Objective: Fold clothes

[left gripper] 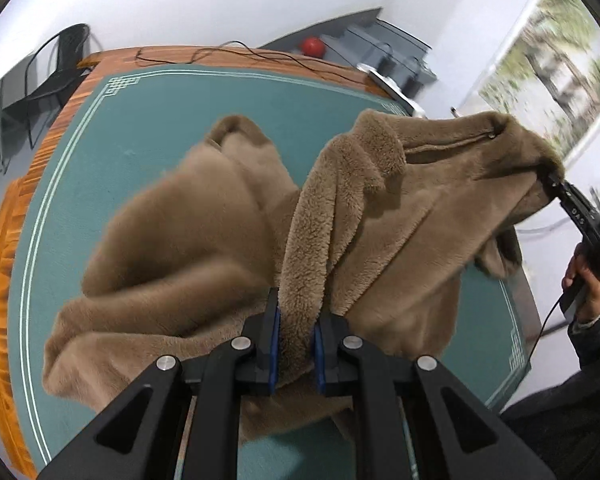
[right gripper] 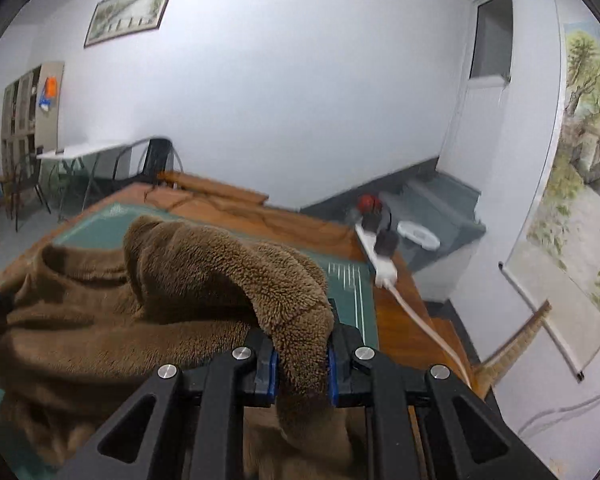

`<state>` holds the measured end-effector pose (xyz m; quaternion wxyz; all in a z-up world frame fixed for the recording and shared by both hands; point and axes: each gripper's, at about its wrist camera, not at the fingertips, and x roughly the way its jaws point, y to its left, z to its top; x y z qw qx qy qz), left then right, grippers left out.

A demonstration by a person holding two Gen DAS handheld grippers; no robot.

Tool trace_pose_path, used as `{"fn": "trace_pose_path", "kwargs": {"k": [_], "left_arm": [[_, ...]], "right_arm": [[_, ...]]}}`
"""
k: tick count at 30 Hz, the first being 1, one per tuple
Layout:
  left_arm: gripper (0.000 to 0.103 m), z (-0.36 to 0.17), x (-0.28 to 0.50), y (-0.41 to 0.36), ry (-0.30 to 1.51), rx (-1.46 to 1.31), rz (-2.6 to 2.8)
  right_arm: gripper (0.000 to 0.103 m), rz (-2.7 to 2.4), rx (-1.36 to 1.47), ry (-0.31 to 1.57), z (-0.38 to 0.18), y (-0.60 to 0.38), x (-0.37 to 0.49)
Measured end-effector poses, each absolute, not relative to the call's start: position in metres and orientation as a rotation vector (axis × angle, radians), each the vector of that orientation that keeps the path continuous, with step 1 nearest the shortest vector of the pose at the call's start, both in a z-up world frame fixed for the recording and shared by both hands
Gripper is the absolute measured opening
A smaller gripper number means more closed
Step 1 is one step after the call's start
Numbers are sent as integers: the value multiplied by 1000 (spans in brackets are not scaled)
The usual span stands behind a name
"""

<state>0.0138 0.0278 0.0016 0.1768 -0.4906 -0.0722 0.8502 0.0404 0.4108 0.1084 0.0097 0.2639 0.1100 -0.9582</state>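
A brown fleece garment (left gripper: 204, 248) hangs above the green table mat (left gripper: 148, 120), lifted off it and stretched between both grippers. My left gripper (left gripper: 297, 316) is shut on a fuzzy edge of the garment, which runs up between its blue pads. The right gripper (left gripper: 552, 178) shows at the far right of the left wrist view, held by a hand (left gripper: 584, 280) and pinching the garment's other end. In the right wrist view, my right gripper (right gripper: 302, 334) is shut on a thick fold of the brown fleece garment (right gripper: 112, 320), which drapes over it to the left.
The wooden table (left gripper: 28, 184) carries the green mat (right gripper: 360, 304). A white power strip (right gripper: 376, 252) with plugs and a black cable (left gripper: 260, 54) lie along the far edge. A black chair (left gripper: 60, 68) stands beyond the table. A red ball (left gripper: 313, 46) sits on grey steps.
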Motion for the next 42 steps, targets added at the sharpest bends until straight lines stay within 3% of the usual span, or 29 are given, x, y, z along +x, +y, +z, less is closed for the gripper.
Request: {"fn": "trace_pose_path", "kwargs": {"k": [9,14,20,30,37,40,41,42], "left_arm": [[15,-1,17,56,-31,-1400,2435],[14,4,14,53,-85,-1387,2538],[13,59,29,44,-139,-1176,2732],[13,167,83,15,-410,-730,2913],[13,224,128,12,-445,-499,2929],[13,222,136,19,-396,-518,2938],[13,220,138,21,-389,-532,2943],[13,218,139,21,-386,-541,2948]], "right_arm": [[18,-3004,968,186,80,444,79],[18,-3035,938,175,80,451,91],[18,-3097,810,215,103,451,106],[18,-3156,462,233,171,456,144],[18,-3262,121,141,230,480,188],[19,-3081,220,56,240,492,185],[21,-3028,255,32,237,494,185],[33,-2982,301,17,230,493,183]]}}
